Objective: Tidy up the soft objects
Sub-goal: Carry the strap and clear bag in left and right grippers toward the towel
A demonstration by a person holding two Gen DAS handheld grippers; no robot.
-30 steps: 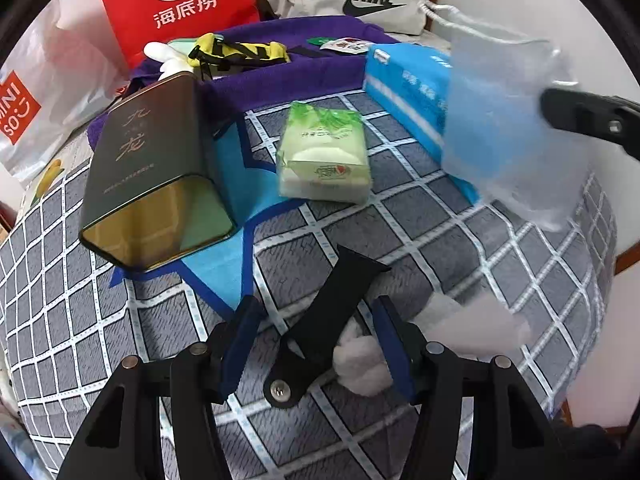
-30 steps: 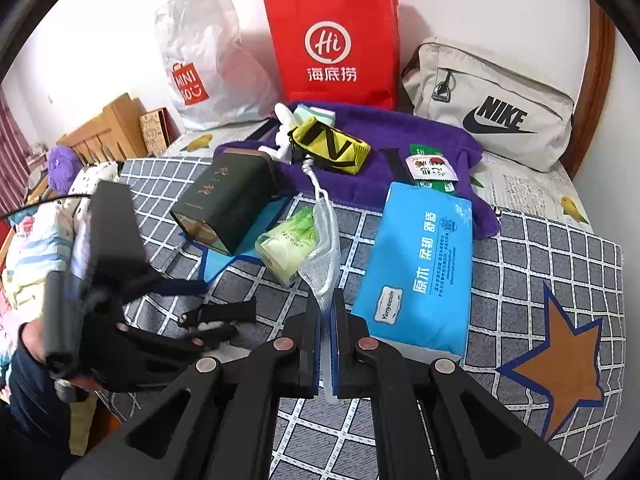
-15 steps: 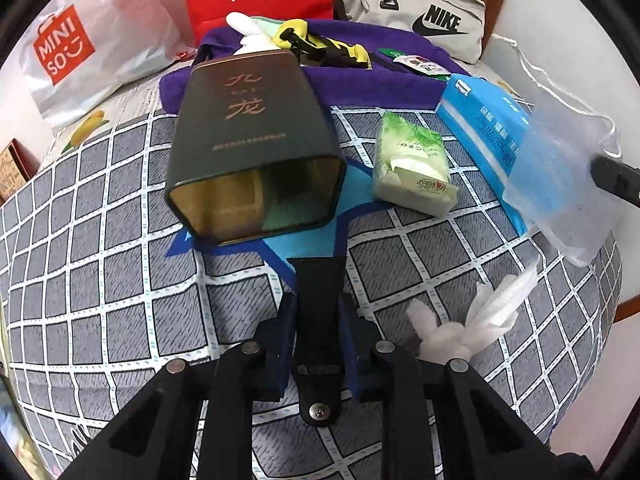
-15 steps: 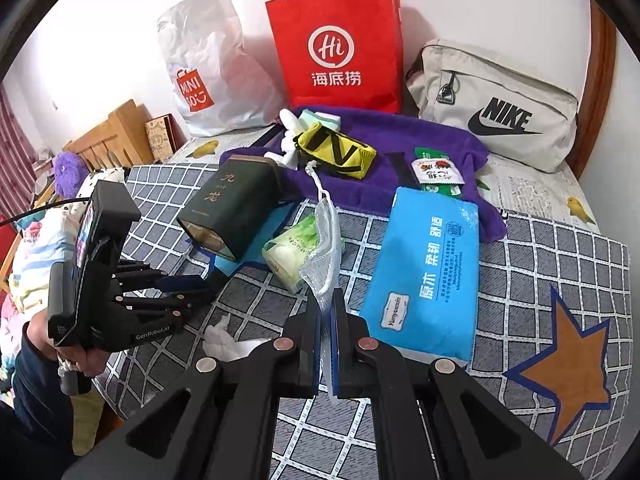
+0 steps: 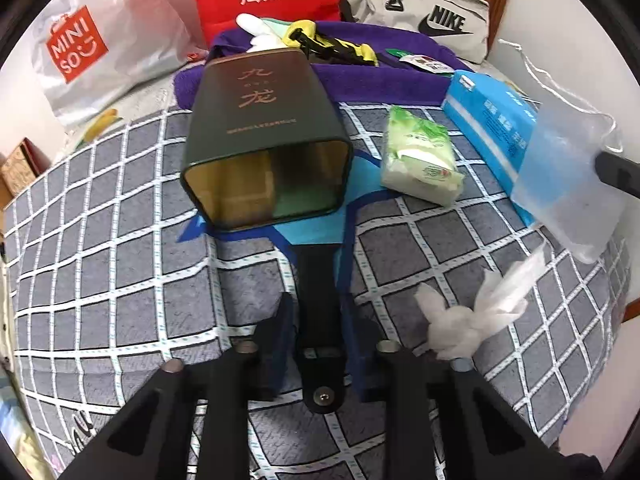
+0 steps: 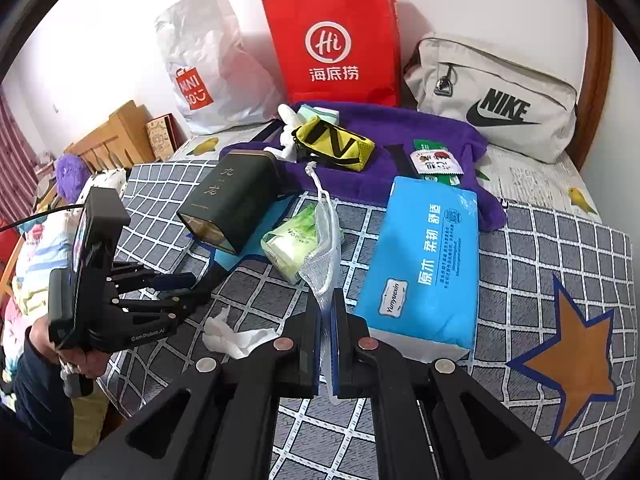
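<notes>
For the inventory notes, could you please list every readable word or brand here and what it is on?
"Hi 海底捞": red paper bag.
"MINISO": white plastic bag.
"NIKE": beige bag.
"九龙": dark tin; smaller line blurred.
"Yunyuexin", "原木 柔韧 舒适": blue tissue pack; fine print unreadable.
"GenRobot.AI": left tool.
Green tissue pack: unreadable.

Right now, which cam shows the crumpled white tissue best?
Left wrist view: the crumpled tissue lies in full sight on the checked blanket, beside the left gripper. In the right wrist view the tissue is smaller, and that camera's own gripper frame hides its near edge.
</notes>
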